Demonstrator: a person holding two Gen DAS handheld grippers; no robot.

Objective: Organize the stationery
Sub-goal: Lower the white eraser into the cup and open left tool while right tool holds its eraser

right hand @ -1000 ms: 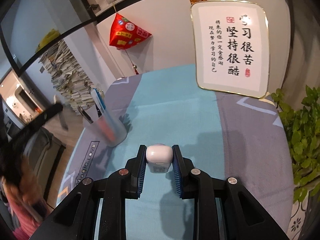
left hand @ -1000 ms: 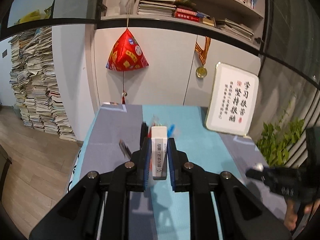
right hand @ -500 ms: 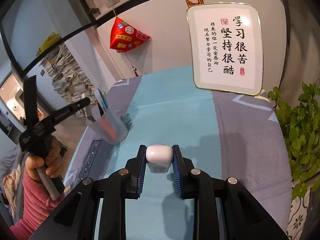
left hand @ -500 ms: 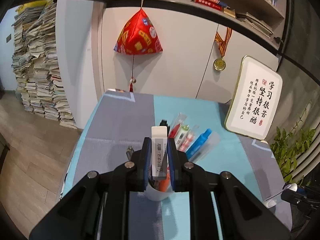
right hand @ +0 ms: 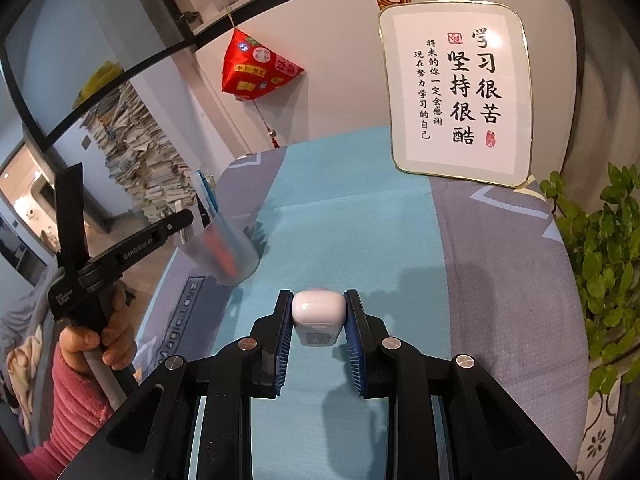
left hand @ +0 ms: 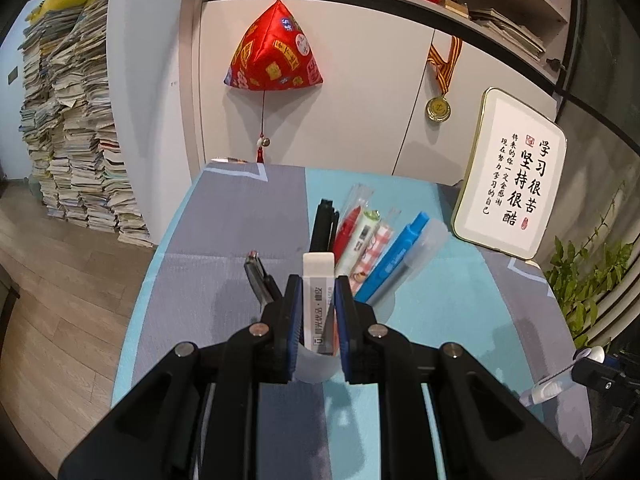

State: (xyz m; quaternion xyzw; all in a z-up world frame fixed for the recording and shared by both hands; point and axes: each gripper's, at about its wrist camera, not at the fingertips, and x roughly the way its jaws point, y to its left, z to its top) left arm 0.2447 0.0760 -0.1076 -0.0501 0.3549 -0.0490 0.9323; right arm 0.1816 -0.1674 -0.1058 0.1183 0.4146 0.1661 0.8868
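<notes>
Dropping-off step, by the look of it: left gripper (left hand: 318, 312) clamped on white eraser (left hand: 319, 300), poised just above pen cup (left hand: 316, 368). Right gripper (right hand: 319, 322) pinching small white case (right hand: 319, 308), well apart from cup. Next: lower, then release inside rim

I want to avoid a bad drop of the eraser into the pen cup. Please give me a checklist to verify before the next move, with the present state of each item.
1. Left gripper shut on the eraser: ok, both pads press its sides.
2. Eraser over the mouth of the pen cup: cannot tell; the cup sits just behind the gripper, its rim mostly hidden.
3. Free space in the cup: cannot tell; the black pen, blue pen and others fill the far side.
4. Cup upright on the table: ok in the right wrist view.
5. Right gripper clear of the cup: ok, it holds a white item apart from it.
</notes>
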